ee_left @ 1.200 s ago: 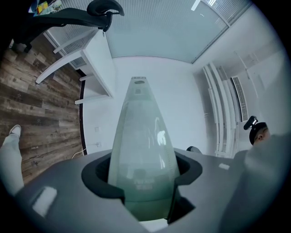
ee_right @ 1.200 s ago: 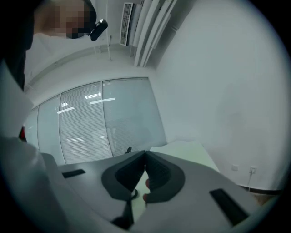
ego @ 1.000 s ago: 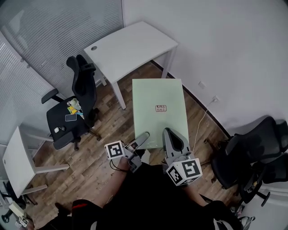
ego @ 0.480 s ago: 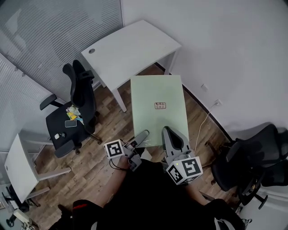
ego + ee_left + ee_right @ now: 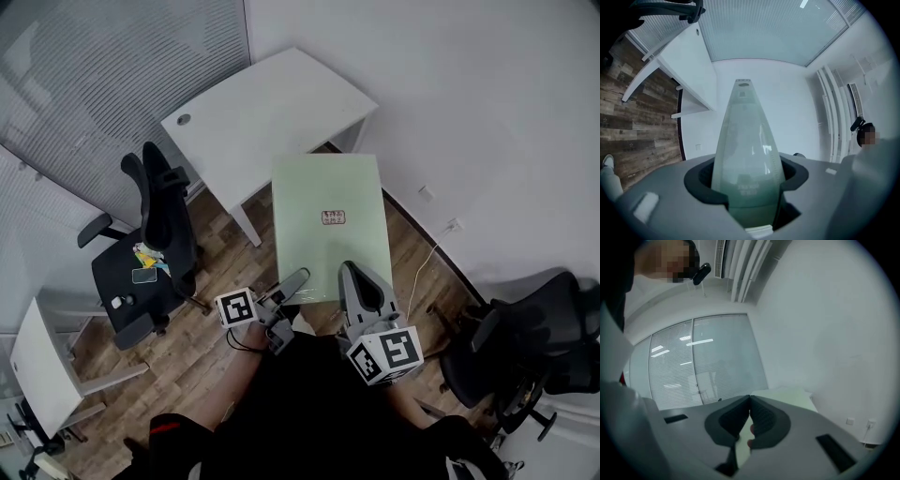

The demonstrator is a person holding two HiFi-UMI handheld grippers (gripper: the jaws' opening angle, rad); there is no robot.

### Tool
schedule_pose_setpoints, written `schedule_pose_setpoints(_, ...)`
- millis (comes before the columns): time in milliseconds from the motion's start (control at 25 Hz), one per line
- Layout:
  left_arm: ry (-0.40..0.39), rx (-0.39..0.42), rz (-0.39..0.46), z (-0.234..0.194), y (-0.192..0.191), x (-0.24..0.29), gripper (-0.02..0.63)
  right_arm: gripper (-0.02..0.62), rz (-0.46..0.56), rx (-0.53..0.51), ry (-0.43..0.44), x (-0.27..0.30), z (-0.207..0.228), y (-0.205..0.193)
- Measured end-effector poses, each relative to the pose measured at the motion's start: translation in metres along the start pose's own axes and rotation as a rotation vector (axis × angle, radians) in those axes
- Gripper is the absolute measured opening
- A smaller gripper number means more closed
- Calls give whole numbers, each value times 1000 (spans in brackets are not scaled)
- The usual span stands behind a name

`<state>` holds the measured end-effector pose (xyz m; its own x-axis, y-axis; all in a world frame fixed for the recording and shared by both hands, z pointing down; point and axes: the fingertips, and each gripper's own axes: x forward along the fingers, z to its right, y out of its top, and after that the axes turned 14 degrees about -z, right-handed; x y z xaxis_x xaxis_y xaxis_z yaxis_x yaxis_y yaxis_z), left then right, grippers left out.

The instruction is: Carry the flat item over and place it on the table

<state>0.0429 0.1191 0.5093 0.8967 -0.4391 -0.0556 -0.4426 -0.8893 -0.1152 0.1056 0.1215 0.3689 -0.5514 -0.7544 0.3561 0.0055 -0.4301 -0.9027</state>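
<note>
Left gripper and right gripper clamp the green board

Bright, even indoor light; gripper views fisheye-warped with dark, blurred edges.

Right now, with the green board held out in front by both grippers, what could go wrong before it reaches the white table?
1. The left gripper and right gripper clamp only the green board at its near edge; the long overhang could sag or twist out of the grip.
2. Its far edge is close to the white table corner and may knock it if carried too low.
</note>
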Motion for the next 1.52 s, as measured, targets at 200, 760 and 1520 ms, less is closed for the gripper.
schedule_pose_setpoints(200, -8, 12, 3, 1, 19, 5, 281, 2, 11, -22, 4, 14, 3, 12)
schedule_pose_setpoints(760, 29, 8, 92, -10, 62, 3, 281, 2, -6, -64, 111, 63, 3, 28)
schedule_pose_setpoints(1520, 90, -29, 257, -34, 154, 50, 281, 2, -78, -76, 257, 164, 72, 76)
